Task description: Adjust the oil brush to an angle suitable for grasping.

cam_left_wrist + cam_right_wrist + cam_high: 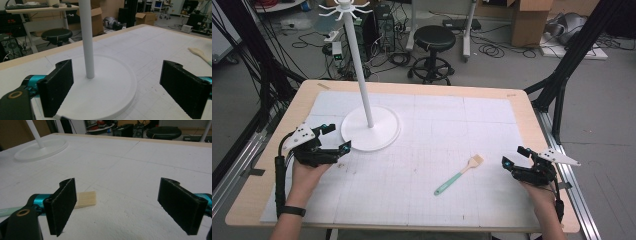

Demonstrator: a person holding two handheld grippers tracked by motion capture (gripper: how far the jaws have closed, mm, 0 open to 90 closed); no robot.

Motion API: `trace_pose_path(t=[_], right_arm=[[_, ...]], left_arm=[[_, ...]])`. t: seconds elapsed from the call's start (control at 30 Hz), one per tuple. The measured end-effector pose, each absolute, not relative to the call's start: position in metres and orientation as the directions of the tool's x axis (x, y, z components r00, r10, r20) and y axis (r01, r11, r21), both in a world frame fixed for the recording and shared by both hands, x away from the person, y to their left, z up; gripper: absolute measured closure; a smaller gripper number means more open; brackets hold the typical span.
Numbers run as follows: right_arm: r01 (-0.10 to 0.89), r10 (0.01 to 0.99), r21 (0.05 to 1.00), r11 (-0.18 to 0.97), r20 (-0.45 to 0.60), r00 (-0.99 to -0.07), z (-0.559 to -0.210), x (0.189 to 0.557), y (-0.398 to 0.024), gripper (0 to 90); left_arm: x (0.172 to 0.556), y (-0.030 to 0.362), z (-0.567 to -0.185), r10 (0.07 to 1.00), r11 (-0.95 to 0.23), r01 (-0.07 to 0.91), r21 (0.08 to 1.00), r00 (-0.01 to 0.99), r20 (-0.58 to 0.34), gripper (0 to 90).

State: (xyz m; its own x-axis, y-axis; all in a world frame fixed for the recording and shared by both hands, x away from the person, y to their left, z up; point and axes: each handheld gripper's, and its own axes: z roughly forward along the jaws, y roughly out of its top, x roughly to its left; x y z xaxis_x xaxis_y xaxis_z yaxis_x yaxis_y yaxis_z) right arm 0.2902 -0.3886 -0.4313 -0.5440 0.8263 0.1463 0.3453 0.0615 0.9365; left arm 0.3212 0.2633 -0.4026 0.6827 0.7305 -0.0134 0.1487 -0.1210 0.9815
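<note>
Both jaws stand wide apart on my right hand-held gripper (512, 159) and my left hand-held gripper (335, 137); neither holds anything

The mint-handled silicone basting brush with the cream ribbed head (459, 175) lies flat on the white gridded surface (437, 125), just left of the right hand-held gripper, head toward it. In the right gripper view the cream head (86, 199) sits beside my left jaw, off centre

I judge the step is picking up the brush, likely for the tall white hook stand with the round base (370, 131), whose base lies between the left jaws. To do it well: shift so the handle centres between the jaws, come down low, close across the narrow handle, not the soft head

No brand, label or writing readable anywhere
</note>
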Motion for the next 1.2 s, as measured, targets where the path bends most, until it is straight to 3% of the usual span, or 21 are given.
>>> trace_pose_path(t=[1.2], right_arm=[[0.347, 0.823, 0.936, 0.062, 0.149, -0.548, -0.4311, 0.2904, -0.3885, 15.0]], left_arm=[[0.3212, 0.2564, -0.4011, 0.715, -0.127, 0.142, 0.982, 0.699, -0.009, 12.5]])
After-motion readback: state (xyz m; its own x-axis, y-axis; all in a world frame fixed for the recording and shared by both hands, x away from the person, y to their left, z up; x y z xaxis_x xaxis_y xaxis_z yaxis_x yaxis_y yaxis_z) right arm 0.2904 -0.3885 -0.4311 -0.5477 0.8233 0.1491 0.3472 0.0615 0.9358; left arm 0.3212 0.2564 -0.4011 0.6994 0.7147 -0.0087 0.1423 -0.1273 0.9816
